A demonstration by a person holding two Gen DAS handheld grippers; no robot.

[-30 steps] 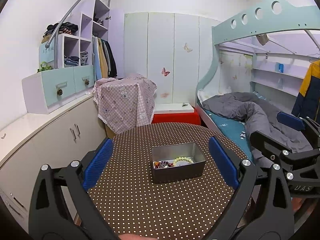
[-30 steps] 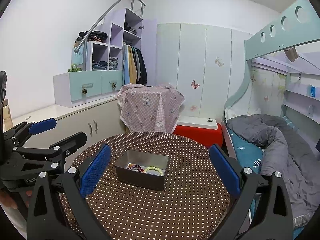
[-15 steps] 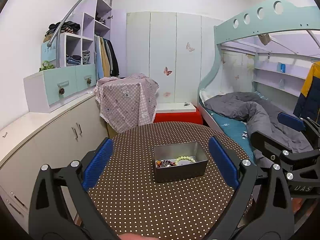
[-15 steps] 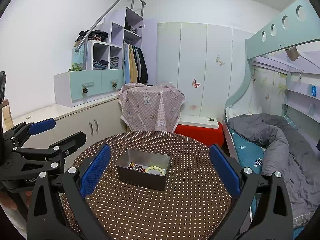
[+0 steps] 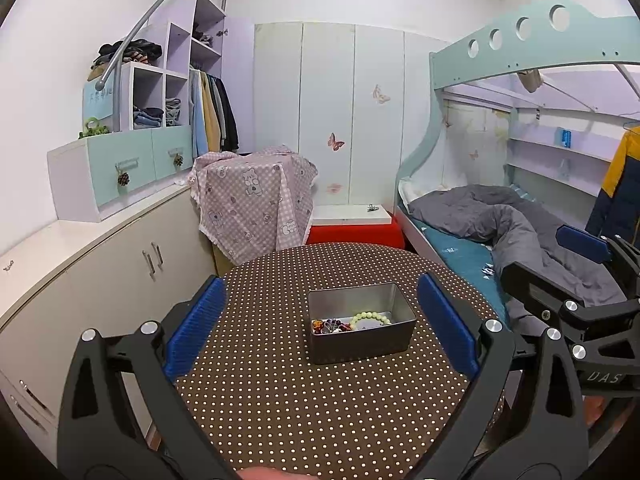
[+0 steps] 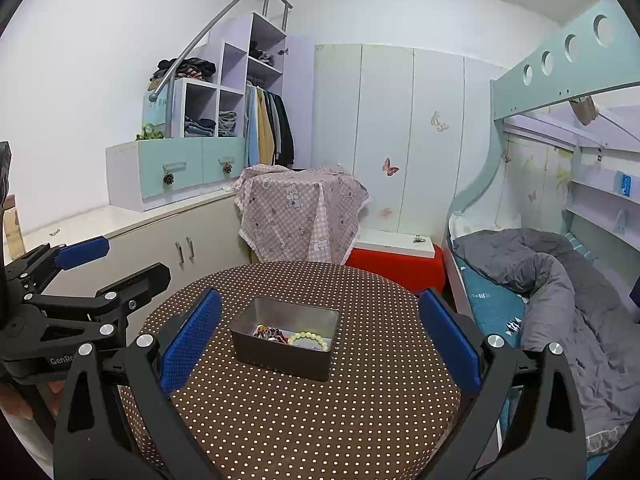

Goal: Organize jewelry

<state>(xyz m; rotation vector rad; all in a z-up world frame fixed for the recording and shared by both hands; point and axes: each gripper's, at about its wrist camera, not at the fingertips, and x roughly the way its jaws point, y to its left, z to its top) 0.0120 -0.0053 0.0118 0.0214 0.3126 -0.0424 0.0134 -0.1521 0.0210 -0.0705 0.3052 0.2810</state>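
Note:
A grey metal tin stands in the middle of a round table with a brown dotted cloth. Inside lie a pale green bead bracelet and a dark mixed-bead bracelet. My left gripper is open and empty, held back from the tin. My right gripper is open and empty, also short of the tin. Each gripper shows at the edge of the other's view.
A cream cabinet run stands left of the table. A box under a pink checked cloth and a red stool stand behind it. A bunk bed with a grey duvet is on the right.
Both grippers have drifted slightly; the left view has shifted a little to the right. Both stay open and the tin has not moved.

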